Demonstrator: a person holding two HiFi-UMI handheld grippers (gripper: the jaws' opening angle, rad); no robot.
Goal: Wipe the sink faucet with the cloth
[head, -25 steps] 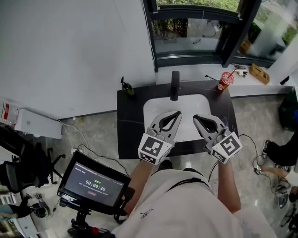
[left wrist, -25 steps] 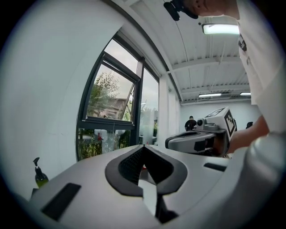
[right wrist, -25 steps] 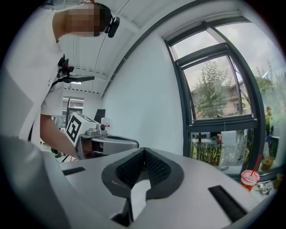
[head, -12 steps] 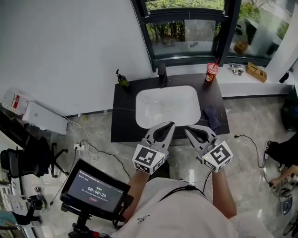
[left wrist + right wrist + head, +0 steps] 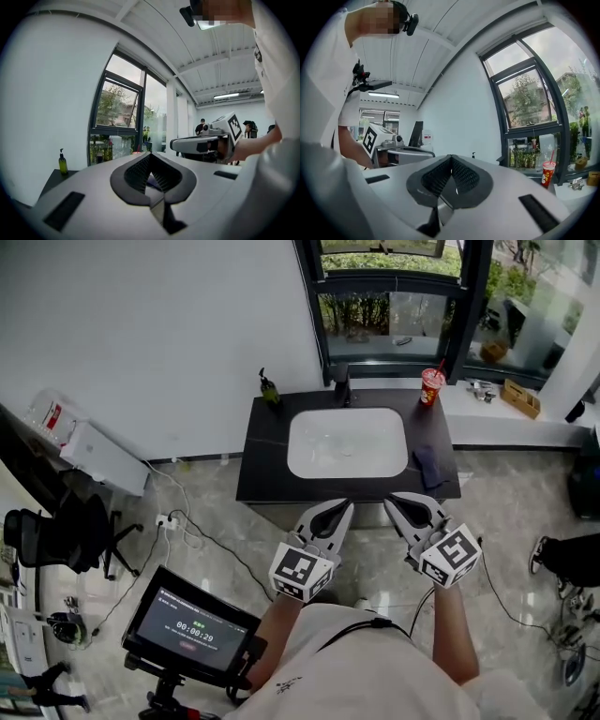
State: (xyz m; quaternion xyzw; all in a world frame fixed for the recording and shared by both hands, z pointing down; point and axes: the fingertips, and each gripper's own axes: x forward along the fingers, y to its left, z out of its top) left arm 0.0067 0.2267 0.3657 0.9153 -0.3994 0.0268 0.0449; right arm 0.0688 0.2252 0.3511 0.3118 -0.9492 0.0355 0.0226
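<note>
The black faucet (image 5: pixel 341 385) stands at the back rim of the white sink (image 5: pixel 302 461), which is set in a black counter (image 5: pixel 262 474). A dark blue cloth (image 5: pixel 429 468) lies on the counter right of the basin. Both grippers hover side by side over the floor in front of the counter, pointing level toward it. My left gripper (image 5: pixel 346 506) is shut and empty, its tips meeting in the left gripper view (image 5: pixel 149 155). My right gripper (image 5: pixel 393 500) is shut too, with nothing held (image 5: pixel 451 157). Neither touches the cloth or the faucet.
A green soap bottle (image 5: pixel 270 388) stands at the counter's back left, a red cup with a straw (image 5: pixel 431 385) at its back right. A monitor on a stand (image 5: pixel 192 618), floor cables (image 5: pixel 178 521), an office chair (image 5: pixel 56 540) and a white box (image 5: pixel 103 457) are to the left.
Both grippers have drawn back together from above the basin to the floor side of the counter's front edge. The sink now lies farther off. Both stay shut.
</note>
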